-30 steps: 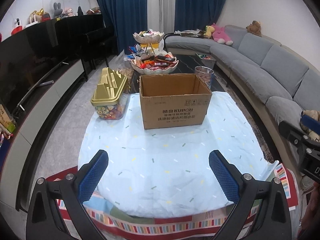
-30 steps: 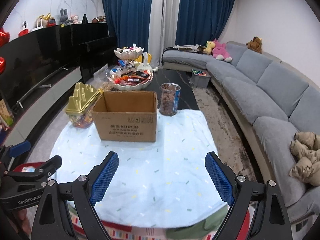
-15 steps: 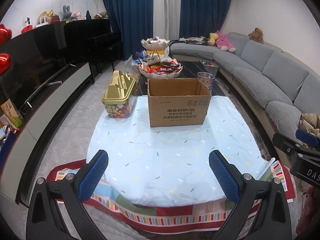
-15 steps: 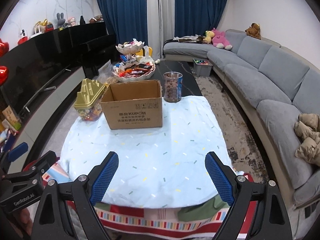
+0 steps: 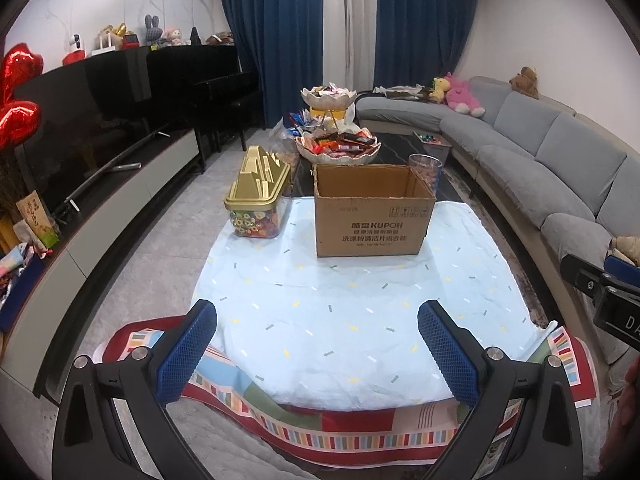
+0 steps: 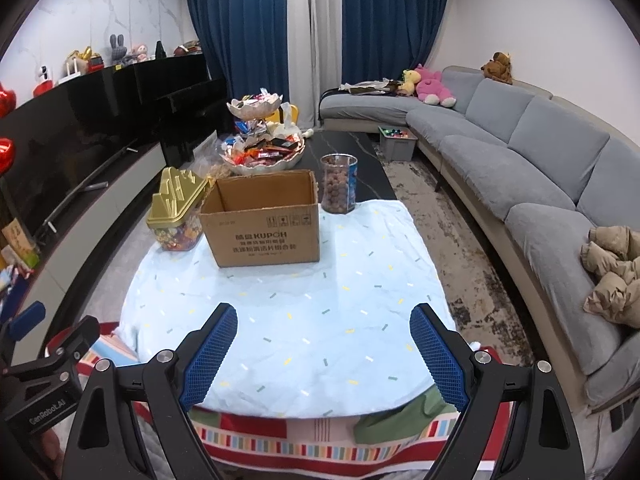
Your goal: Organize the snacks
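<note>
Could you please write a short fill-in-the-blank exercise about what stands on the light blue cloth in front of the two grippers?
1. The cardboard box stands with its top ____.
2. The clear container of colourful sweets beside the box has a ____ lid.
3. The clear jar of brown round snacks stands by the box's far ____ corner.
4. Between the fingers of the right gripper there is ____.

Missing words: open; gold; right; nothing
</note>
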### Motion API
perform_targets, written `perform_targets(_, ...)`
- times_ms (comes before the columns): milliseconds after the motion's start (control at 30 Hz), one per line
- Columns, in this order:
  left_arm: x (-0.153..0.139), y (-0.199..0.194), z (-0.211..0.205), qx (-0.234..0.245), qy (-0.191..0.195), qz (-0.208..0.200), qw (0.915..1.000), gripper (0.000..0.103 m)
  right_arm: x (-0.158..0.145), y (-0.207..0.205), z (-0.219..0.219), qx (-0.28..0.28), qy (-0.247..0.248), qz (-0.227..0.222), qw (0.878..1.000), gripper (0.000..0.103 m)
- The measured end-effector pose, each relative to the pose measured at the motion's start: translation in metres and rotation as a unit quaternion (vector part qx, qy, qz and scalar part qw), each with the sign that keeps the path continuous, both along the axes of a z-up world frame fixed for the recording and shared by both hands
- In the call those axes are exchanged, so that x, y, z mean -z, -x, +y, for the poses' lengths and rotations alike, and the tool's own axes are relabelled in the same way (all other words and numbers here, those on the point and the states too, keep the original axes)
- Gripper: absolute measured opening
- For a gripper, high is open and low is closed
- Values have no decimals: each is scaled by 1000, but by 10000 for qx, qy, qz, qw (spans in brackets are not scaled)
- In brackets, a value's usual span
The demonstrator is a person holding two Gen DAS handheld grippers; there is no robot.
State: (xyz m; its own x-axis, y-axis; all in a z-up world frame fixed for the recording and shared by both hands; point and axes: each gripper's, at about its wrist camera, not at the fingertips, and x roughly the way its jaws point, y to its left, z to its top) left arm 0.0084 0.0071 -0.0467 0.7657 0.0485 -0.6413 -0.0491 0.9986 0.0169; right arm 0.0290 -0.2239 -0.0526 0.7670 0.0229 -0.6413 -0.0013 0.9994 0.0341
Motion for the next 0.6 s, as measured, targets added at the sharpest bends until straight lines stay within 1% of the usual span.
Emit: perform_targets(600, 0, -1, 2, -35, 3, -31, 10000, 102, -2, 3, -2, 33, 5, -37, 10000, 89)
